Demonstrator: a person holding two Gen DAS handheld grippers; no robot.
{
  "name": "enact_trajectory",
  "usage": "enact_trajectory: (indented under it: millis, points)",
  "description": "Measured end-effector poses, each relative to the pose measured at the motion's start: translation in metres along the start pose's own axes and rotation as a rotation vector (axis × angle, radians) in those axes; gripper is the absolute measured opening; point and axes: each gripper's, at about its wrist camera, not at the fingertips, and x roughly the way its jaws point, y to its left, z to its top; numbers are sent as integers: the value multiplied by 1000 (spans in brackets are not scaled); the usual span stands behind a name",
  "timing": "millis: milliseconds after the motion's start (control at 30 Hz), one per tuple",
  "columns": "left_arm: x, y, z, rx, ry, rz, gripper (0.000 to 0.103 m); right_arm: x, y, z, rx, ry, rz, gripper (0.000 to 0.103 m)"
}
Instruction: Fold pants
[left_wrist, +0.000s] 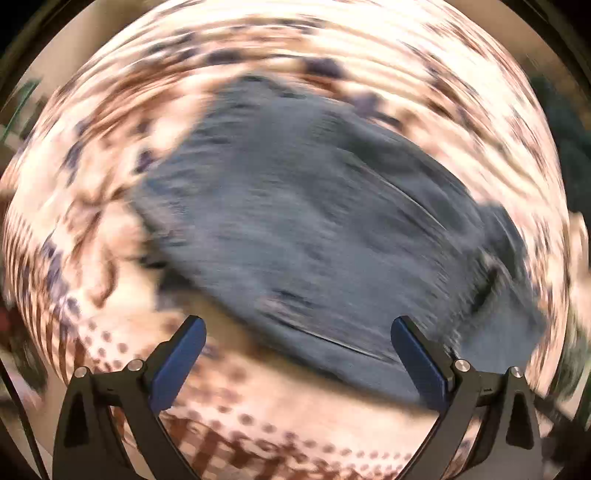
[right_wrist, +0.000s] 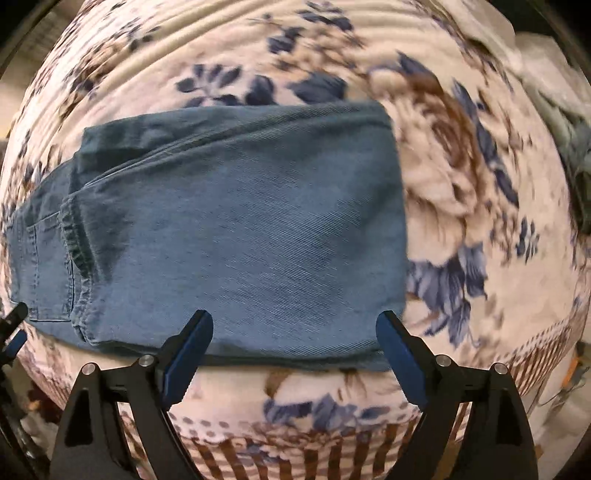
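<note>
Blue denim pants (right_wrist: 236, 229) lie folded flat on a floral bedspread (right_wrist: 461, 177); the leg hems lie over the pocket area at the left. My right gripper (right_wrist: 295, 328) is open and empty, just above the pants' near edge. In the left wrist view the pants (left_wrist: 314, 221) are heavily motion-blurred. My left gripper (left_wrist: 295, 332) is open and empty above their near edge. The tip of the left gripper (right_wrist: 14, 332) shows at the left edge of the right wrist view.
The bedspread (left_wrist: 110, 229) with blue and brown flowers surrounds the pants on all sides. A grey-green object (right_wrist: 569, 147) lies at the far right of the bed. The bed's striped border (right_wrist: 295, 458) runs along the near edge.
</note>
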Motion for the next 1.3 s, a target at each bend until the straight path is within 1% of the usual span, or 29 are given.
enact_trajectory:
  millis: [67, 133, 267, 300, 400, 467, 500, 533, 567, 600, 633, 667, 700, 767, 800, 833, 900, 933, 967, 1000, 1033, 1100, 1167, 1233, 1267, 1300]
  points:
    - [5, 18, 2, -76, -3, -14, 102, -1, 17, 1, -19, -11, -8, 92]
    - [12, 38, 5, -174, -7, -40, 102, -3, 31, 2, -29, -12, -6, 92]
    - [22, 79, 14, -321, -16, -94, 102, 1, 60, 1, -31, 9, 13, 92]
    - [28, 89, 16, -389, -18, -132, 102, 2, 67, 1, -33, 18, 22, 92]
    - [42, 118, 19, -537, -34, -232, 101, 2, 82, -2, -34, 21, 30, 92]
    - [47, 129, 18, -601, -53, -281, 101, 3, 94, -7, -40, 24, 31, 92]
    - [48, 137, 18, -645, -75, -315, 101, 4, 101, -9, -43, 29, 35, 92]
    - [48, 141, 18, -670, -92, -331, 99, 6, 105, -10, -44, 35, 37, 92]
    - [44, 143, 19, -696, -121, -353, 89, 8, 107, -11, -40, 40, 44, 92]
    - [40, 146, 21, -701, -155, -391, 70, 12, 111, -11, -36, 43, 49, 92]
    - [37, 142, 23, -686, -182, -408, 63, 13, 114, -11, -31, 43, 52, 92]
    - [34, 140, 26, -661, -197, -400, 60, 15, 116, -11, -30, 42, 50, 92]
    - [35, 137, 29, -637, -201, -395, 60, 16, 118, -10, -29, 42, 49, 92]
    - [46, 141, 30, -643, -187, -396, 60, 21, 120, -6, -20, 48, 50, 92]
    - [60, 139, 32, -654, -168, -412, 62, 21, 119, -4, -14, 52, 55, 92]
    - [65, 144, 29, -656, -161, -421, 62, 22, 117, -2, -9, 54, 56, 92]
    - [64, 147, 31, -651, -163, -435, 63, 27, 117, -1, -5, 55, 50, 92]
    - [63, 146, 32, -641, -169, -432, 62, 27, 111, 0, -6, 55, 51, 92]
    - [60, 144, 32, -627, -180, -430, 51, 29, 112, 1, -2, 56, 53, 92]
    - [54, 142, 31, -598, -199, -433, 34, 31, 109, 1, 3, 56, 56, 92]
    - [49, 135, 34, -571, -213, -444, 30, 32, 107, 0, 9, 56, 57, 92]
    - [30, 126, 35, -509, -256, -451, 27, 32, 104, -1, 20, 51, 61, 92]
    - [9, 113, 37, -444, -293, -451, 27, 26, 93, -4, 27, 41, 60, 92]
    - [-21, 83, 43, -328, -345, -455, 26, 24, 78, -9, 35, 30, 67, 92]
    - [-42, 65, 41, -248, -374, -444, 26, 23, 75, -11, 39, 25, 69, 92]
    - [-57, 48, 39, -184, -390, -455, 26, 22, 71, -13, 43, 17, 72, 92]
